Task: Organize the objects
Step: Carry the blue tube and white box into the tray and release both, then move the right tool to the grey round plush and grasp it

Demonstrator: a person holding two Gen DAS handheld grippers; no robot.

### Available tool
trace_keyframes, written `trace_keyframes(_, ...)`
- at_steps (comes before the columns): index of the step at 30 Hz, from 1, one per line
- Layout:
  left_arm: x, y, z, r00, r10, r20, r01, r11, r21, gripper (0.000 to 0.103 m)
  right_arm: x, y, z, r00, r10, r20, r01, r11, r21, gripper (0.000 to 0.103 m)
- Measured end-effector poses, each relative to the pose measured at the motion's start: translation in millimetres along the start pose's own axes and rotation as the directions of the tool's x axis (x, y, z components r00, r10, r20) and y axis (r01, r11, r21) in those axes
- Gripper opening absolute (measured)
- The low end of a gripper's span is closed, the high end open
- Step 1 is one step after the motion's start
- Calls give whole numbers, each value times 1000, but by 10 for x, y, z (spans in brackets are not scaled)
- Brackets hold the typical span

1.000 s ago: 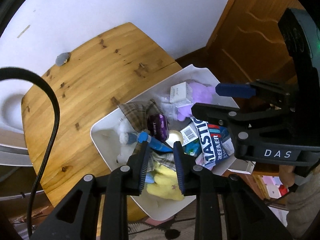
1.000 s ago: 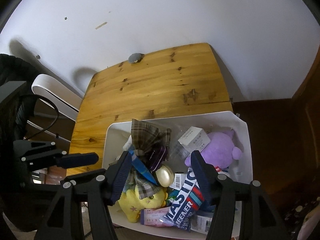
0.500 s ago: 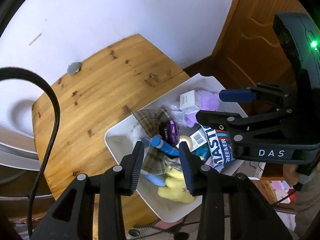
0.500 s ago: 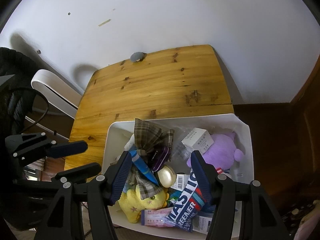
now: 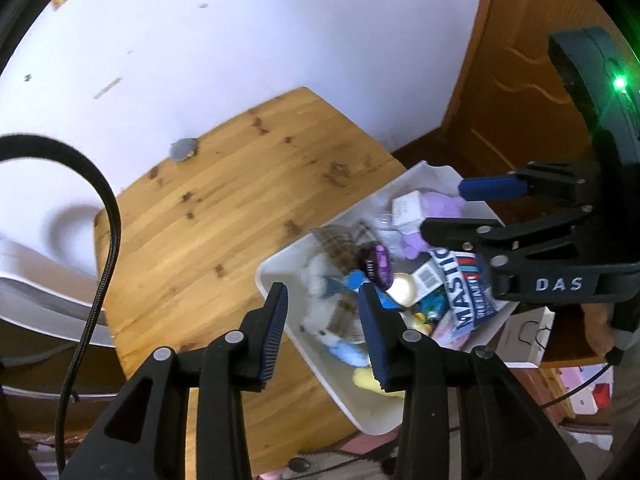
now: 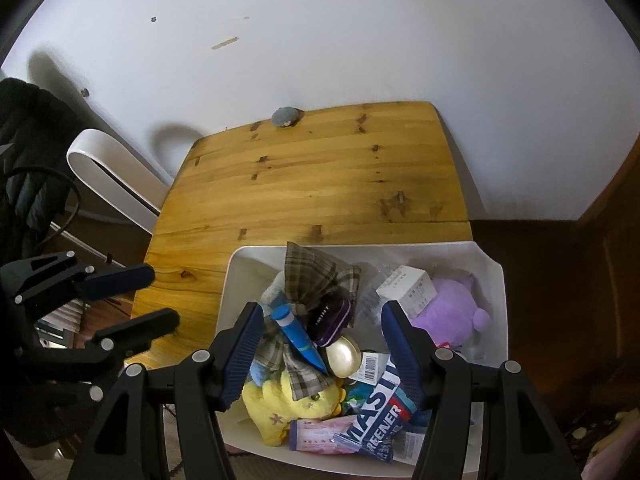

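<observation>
A white bin [image 6: 490, 268] [image 5: 280, 268] sits at the near right corner of a wooden table [image 6: 312, 176] [image 5: 224, 216]. It holds a plaid cloth [image 6: 308, 276], a blue pen [image 6: 296, 334], a purple case [image 6: 332, 316], a gold compact [image 6: 344, 354], a yellow plush [image 6: 288, 404], a purple plush [image 6: 448, 308], a white box [image 6: 406, 290] and a blue packet [image 6: 384, 416]. My right gripper [image 6: 320, 356] is open and empty above the bin. My left gripper [image 5: 322, 336] is open and empty over the bin's left edge.
A small grey object [image 6: 285, 116] [image 5: 182, 149] lies at the table's far edge by the white wall. A white chair back [image 6: 112, 176] stands left of the table. A wooden door [image 5: 520, 80] is at the right. A black cable [image 5: 100, 240] hangs at the left.
My left gripper has pulled back and up from the bin and its jaws have opened wider. My right gripper has risen slightly and stays open.
</observation>
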State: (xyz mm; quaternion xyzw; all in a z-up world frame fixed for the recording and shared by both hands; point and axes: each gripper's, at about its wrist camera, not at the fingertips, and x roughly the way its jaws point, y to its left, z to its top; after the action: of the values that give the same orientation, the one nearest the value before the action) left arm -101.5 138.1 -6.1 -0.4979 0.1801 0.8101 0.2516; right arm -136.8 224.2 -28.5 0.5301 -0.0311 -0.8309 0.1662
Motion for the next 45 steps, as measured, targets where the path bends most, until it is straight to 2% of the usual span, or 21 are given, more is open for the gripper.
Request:
trace_keyframes(9, -275, 513, -133, 995, 87, 48, -84, 994, -71, 41, -108, 345, 207, 1000, -13, 22, 14, 998, -53, 62)
trace_keyframes(11, -369, 690, -177, 991, 118, 71, -110, 989, -103, 45, -132, 427, 310, 1000, -7, 28, 9, 998, -57, 63)
trace_keyframes(13, -465, 892, -237, 984, 149, 102, -134, 981, -143, 55, -144, 520, 453, 999, 1, 33, 2, 998, -63, 63)
trace_keyframes(15, -538, 1050, -294, 975, 181, 128, -157, 972, -177, 60, -130, 632, 637, 999, 3, 40, 0, 998, -71, 62)
trace_keyframes(20, -665, 1523, -490, 952, 256, 168, -204, 940, -274, 61, 81, 940, 1209, 999, 20, 29, -18, 996, -83, 62)
trace_keyframes(22, -657, 1686, -566, 944, 279, 174, -218, 928, -303, 61, 214, 1064, 1486, 999, 4, 37, -1, 996, -86, 63)
trace_keyframes(25, -586, 1860, -670, 940, 295, 173, -226, 916, -331, 64, 493, 1228, 1969, 997, -24, 72, 29, 997, -69, 62)
trace_keyframes(28, -437, 2003, -768, 939, 302, 166, -230, 907, -351, 65, 796, 1308, 2331, 995, -24, 95, 26, 999, -26, 62)
trace_keyframes(31, -262, 2106, -811, 942, 294, 163, -219, 904, -367, 65, 1184, 1385, 2669, 985, -73, 156, 77, 997, -16, 62)
trace_keyframes(34, -136, 2182, -862, 941, 292, 171, -211, 901, -378, 66, 1706, 1361, 2975, 984, -89, 156, 88, 996, 12, 62)
trace_keyframes(36, 2, 2239, -874, 941, 286, 179, -200, 900, -387, 66, 2004, 1278, 3106, 987, -63, 146, 56, 997, 51, 63)
trace_keyframes(39, 198, 2303, -885, 946, 265, 188, -175, 903, -393, 66, 2451, 1160, 3224, 985, -61, 162, 44, 994, 102, 72)
trace_keyframes(42, 376, 2355, -884, 951, 251, 180, -164, 904, -394, 66, 2873, 1071, 3262, 983, -77, 165, 59, 992, 111, 75)
trace_keyframes(45, 569, 2420, -873, 962, 215, 166, -131, 904, -407, 65, 3254, 970, 3267, 987, -100, 123, 87, 990, 111, 75)
